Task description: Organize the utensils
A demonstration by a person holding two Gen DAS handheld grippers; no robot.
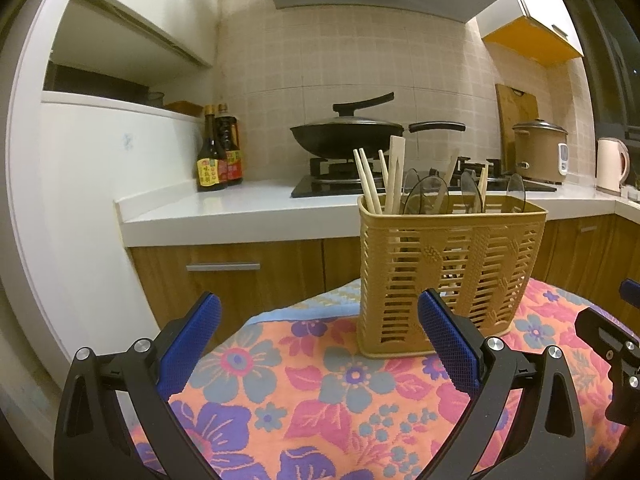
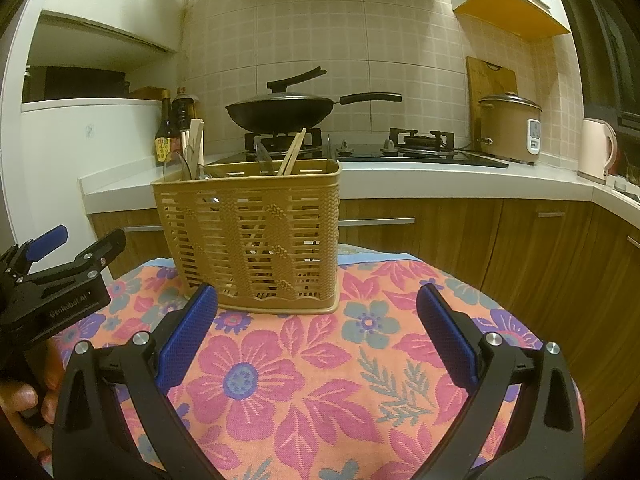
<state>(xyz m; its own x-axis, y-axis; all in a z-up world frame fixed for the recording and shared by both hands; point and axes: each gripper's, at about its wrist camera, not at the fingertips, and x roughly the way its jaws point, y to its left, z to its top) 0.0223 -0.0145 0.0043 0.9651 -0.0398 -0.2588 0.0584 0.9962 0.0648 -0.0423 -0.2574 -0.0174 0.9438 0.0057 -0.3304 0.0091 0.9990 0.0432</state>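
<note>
A tan slotted utensil basket (image 1: pixel 452 276) stands upright on a floral cloth; it also shows in the right wrist view (image 2: pixel 252 240). It holds wooden chopsticks (image 1: pixel 368 182), a flat wooden spatula (image 1: pixel 397 172) and clear spoons (image 1: pixel 468 192). In the right wrist view I see chopsticks (image 2: pixel 294 152) and spoons (image 2: pixel 178 166) in it. My left gripper (image 1: pixel 320 340) is open and empty, just in front of the basket's left side. My right gripper (image 2: pixel 318 332) is open and empty, in front of the basket's right side. No loose utensil shows on the cloth.
The floral cloth (image 2: pixel 304 380) covers a small round table. Behind it runs a white counter (image 1: pixel 224 212) with sauce bottles (image 1: pixel 218 152), a stove with a black wok (image 1: pixel 348 132), a rice cooker (image 2: pixel 510 128) and a kettle (image 2: pixel 598 150). The left gripper's body (image 2: pixel 52 280) sits beside the right one.
</note>
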